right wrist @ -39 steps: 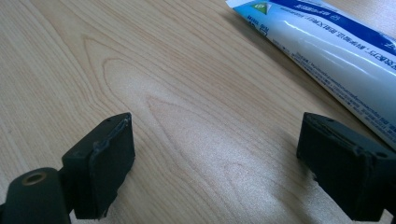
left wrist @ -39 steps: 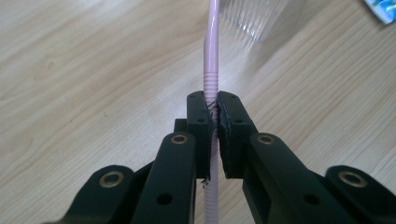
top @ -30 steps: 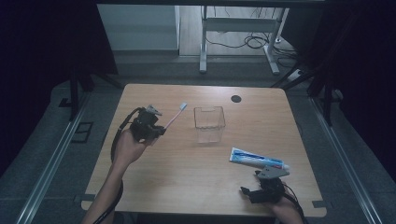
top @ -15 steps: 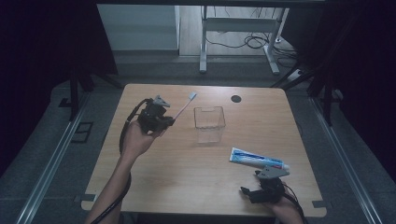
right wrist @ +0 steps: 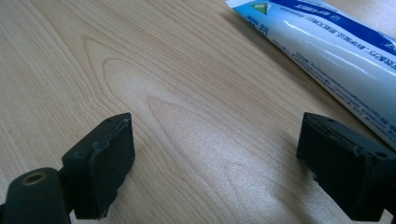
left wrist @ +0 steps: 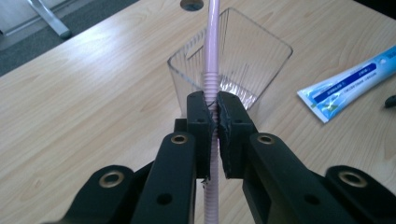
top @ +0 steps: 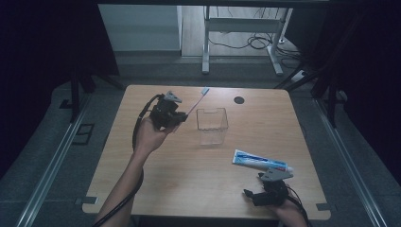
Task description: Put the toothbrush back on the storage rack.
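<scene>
Wooden table. Clear square cup near centre. Toothpaste tube at cup's 5 o'clock. Left gripper at cup's 9 o'clock, clenched on pink toothbrush, head up toward 1 o'clock. Right gripper spread wide, empty, resting beside tube. Advice: bring brush over cup mouth, tilt handle down, lower inside walls, then release.

table: matt wood grain | cup: clear glossy plastic | toothbrush: smooth pink plastic, ribbed | tube: glossy

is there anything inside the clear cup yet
No. The clear cup looks empty in the high view. In the left gripper view the toothbrush, clamped in the left gripper, crosses in front of the cup and covers a thin strip of its inside.
</scene>
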Action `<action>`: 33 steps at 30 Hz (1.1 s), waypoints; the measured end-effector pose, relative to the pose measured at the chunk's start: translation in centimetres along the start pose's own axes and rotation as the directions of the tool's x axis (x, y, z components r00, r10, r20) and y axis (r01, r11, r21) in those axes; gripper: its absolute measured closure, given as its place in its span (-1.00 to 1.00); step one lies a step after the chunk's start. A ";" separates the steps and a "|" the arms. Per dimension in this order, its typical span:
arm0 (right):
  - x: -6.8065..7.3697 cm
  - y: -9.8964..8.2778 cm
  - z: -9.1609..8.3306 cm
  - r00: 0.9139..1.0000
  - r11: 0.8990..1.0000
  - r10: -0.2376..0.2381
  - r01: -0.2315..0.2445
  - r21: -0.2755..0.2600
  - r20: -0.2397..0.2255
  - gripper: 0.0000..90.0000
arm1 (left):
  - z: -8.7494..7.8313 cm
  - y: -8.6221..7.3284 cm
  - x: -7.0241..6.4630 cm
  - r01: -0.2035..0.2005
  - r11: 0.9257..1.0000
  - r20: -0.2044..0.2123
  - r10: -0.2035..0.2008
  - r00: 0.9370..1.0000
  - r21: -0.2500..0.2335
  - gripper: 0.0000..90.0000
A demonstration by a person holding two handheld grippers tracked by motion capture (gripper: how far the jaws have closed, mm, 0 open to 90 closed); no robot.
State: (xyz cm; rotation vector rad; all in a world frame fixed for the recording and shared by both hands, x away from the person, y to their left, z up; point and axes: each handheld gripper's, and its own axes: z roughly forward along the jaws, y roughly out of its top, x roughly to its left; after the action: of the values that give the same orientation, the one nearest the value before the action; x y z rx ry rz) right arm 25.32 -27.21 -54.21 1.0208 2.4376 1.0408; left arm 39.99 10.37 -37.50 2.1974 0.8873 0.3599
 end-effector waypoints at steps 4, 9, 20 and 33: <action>0.0 0.0 0.0 1.000 1.000 0.000 0.000 0.000 0.000 -0.76 | 0.4 0.5 -0.2 -0.004 1.000 0.003 0.004 1.000 -0.008 0.87; 0.0 0.0 0.0 1.000 1.000 -0.001 0.001 0.001 -0.001 -0.76 | 1.2 1.3 -0.5 -0.009 0.999 0.011 0.009 1.000 -0.034 0.88; 0.0 0.0 0.0 1.000 1.000 -0.001 0.001 0.000 -0.001 -0.76 | 3.1 2.9 -1.3 -0.023 0.997 0.016 0.024 1.000 -0.068 0.88; 0.0 0.0 0.0 1.000 1.000 0.000 0.000 -0.001 -0.002 -0.76 | 5.8 4.0 -2.3 -0.035 0.995 0.021 0.037 0.999 -0.093 0.87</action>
State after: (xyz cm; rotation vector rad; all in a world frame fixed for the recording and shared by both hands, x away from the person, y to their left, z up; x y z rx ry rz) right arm 25.32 -27.22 -54.21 1.0205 2.4384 1.0428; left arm 43.11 3.75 -38.62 2.1297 0.8039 0.3848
